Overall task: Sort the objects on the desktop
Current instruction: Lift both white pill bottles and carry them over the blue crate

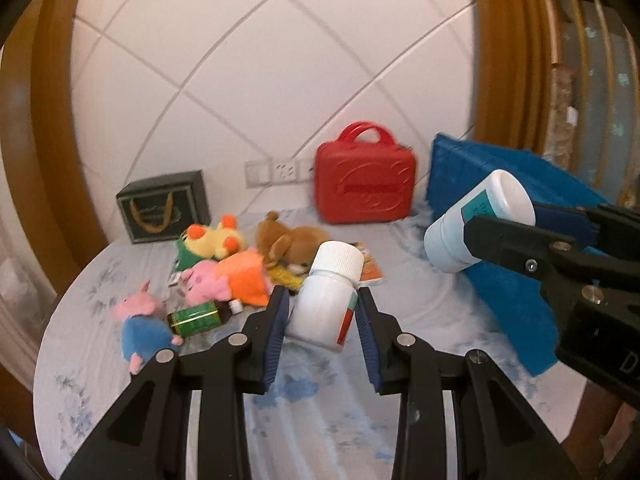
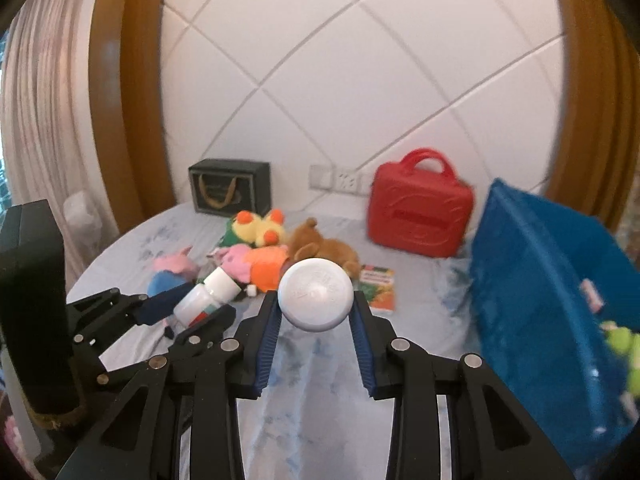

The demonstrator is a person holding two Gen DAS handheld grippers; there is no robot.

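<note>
My left gripper (image 1: 322, 300) is shut on a white pill bottle (image 1: 326, 300) with a white cap and a red and green label, held tilted above the table. From the right wrist view that gripper (image 2: 206, 304) and its bottle (image 2: 204, 298) show at the left. My right gripper (image 2: 316, 300) is shut on a second white bottle (image 2: 316, 298), seen end on. The left wrist view shows this gripper (image 1: 504, 220) gripping the teal-labelled bottle (image 1: 452, 236) in front of a blue bin (image 1: 460, 172). The bin (image 2: 540, 272) stands at the right edge of the table.
Plush toys lie in a heap: a pig in blue (image 1: 140, 328), a pink pig in orange (image 1: 232, 280), a yellow duck (image 1: 212, 240), a brown dog (image 1: 288, 240). A green bottle (image 1: 196, 318), a booklet (image 2: 378, 288), a red case (image 1: 364, 184) and a dark box (image 1: 164, 208) share the cloth-covered table (image 1: 320, 400).
</note>
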